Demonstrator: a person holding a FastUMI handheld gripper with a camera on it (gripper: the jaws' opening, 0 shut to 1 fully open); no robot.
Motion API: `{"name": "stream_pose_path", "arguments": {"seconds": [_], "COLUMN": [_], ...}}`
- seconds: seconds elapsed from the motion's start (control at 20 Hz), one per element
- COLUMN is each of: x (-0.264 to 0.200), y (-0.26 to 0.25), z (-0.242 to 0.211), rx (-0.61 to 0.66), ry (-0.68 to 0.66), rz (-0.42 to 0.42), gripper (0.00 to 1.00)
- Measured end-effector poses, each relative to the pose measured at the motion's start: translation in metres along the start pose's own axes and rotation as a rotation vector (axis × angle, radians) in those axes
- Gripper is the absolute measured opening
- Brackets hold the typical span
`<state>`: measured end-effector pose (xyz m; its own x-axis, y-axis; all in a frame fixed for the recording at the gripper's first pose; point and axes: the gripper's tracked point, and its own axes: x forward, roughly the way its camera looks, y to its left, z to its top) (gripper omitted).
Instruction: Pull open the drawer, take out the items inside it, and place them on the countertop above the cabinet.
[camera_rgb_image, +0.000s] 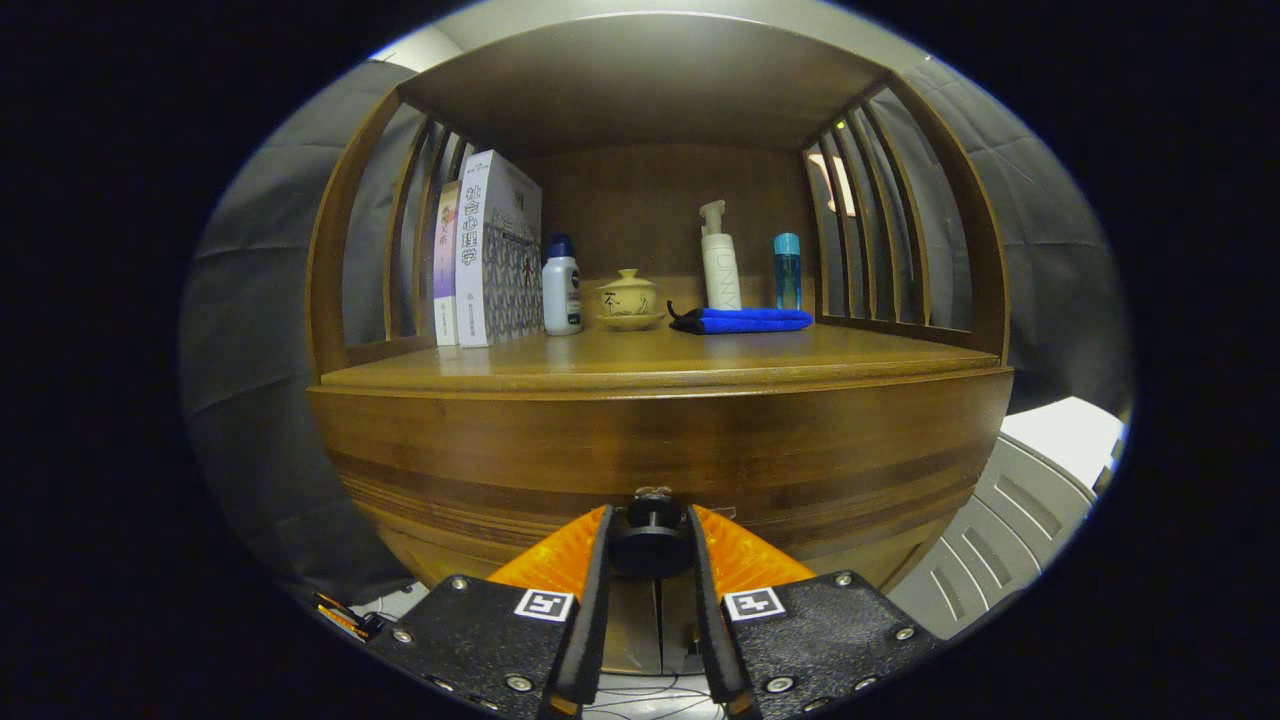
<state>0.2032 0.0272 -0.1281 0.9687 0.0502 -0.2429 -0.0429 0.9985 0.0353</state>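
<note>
Dark booth cloth flanks a wooden cabinet, and right up close the gripper (652, 545) has both fingers (560, 555) clamped on the round black drawer knob (652, 540). That knob sits on the closed brown wooden drawer front (660, 450), flush under the tabletop (650, 365) edge. Front half of the tabletop lies bare. Farther back: upright books (490, 250), white bottle with blue cap (561, 285), yellow lidded teacup (629, 300), folded blue cloth (745, 320), white pump bottle (719, 258), blue bottle (787, 272). Slatted sides close in both ends.
</note>
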Motion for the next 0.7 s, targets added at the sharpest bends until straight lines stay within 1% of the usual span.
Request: {"name": "stream_pose_path", "arguments": {"seconds": [0.1, 0.7], "x": [-0.009, -0.076], "y": [0.002, 0.003], "z": [-0.001, -0.017], "rx": [-0.009, -0.052], "ry": [-0.001, 0.016], "rz": [0.0, 0.01], "gripper": [0.39, 0.39]}}
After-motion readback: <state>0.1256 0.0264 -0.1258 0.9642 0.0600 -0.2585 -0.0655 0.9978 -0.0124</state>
